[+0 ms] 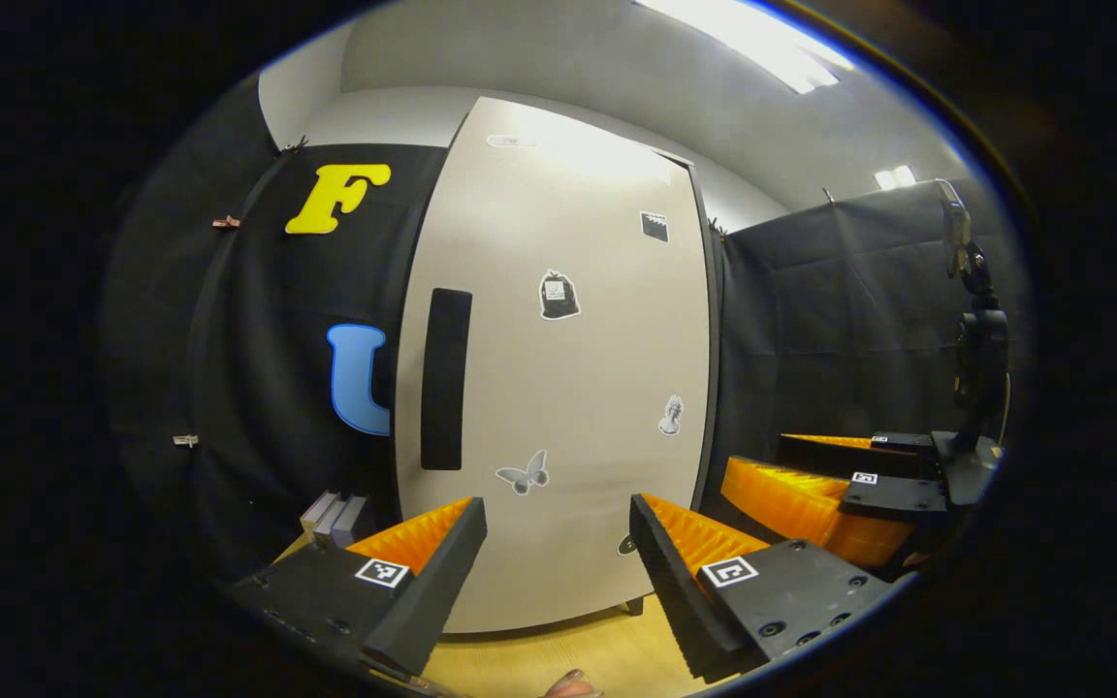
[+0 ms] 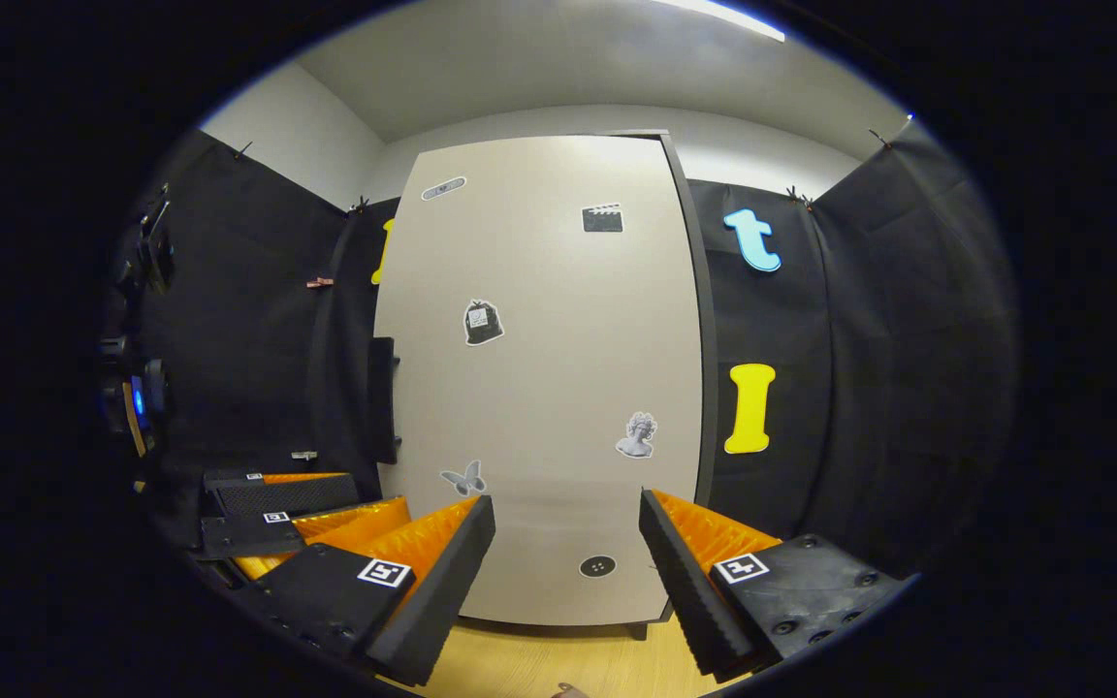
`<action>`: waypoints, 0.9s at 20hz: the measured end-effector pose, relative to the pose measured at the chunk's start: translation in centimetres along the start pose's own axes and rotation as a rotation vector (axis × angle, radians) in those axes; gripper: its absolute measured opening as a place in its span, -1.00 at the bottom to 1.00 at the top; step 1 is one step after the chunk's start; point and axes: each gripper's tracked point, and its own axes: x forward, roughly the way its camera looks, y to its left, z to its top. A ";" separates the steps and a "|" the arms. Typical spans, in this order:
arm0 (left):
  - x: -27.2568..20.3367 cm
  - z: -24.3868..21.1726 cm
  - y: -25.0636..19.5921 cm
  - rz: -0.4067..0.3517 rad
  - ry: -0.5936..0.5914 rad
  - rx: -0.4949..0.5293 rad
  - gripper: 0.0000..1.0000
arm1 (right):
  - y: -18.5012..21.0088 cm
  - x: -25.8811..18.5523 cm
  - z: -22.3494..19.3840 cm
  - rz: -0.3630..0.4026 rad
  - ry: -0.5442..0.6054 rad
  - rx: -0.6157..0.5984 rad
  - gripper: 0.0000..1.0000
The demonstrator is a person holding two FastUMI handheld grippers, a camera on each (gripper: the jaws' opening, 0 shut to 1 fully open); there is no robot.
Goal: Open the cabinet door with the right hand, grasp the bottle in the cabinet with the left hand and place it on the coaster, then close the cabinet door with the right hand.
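Pale wooden surface [image 1: 607, 654] carries a tall beige sticker-dotted cabinet door [image 1: 558, 388], closed, upright, black vertical handle [image 1: 446, 378] at its left edge. Left gripper [image 1: 558, 567] and right gripper [image 2: 568, 572] both face it, fingers apart, empty.

Cabinet door [image 1: 558, 388] ahead, handle [image 1: 446, 378] at its left edge

Ceiling lights [image 1: 752, 44] shine bright overhead — glare washes the top of the cabinet door [image 1: 558, 388] in the left gripper view. Both views stay sharp, edges bowed by fisheye; black cloth swallows detail.
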 end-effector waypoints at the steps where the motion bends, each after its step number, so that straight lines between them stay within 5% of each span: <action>1: 0.1 -0.1 -0.1 -0.001 0.001 0.003 0.88 | 0.0 0.0 0.0 0.001 0.001 -0.002 0.94; 18: 0.2 -0.5 -0.4 -0.005 -0.008 0.022 0.88 | 0.2 0.0 -0.2 0.016 0.011 -0.003 0.94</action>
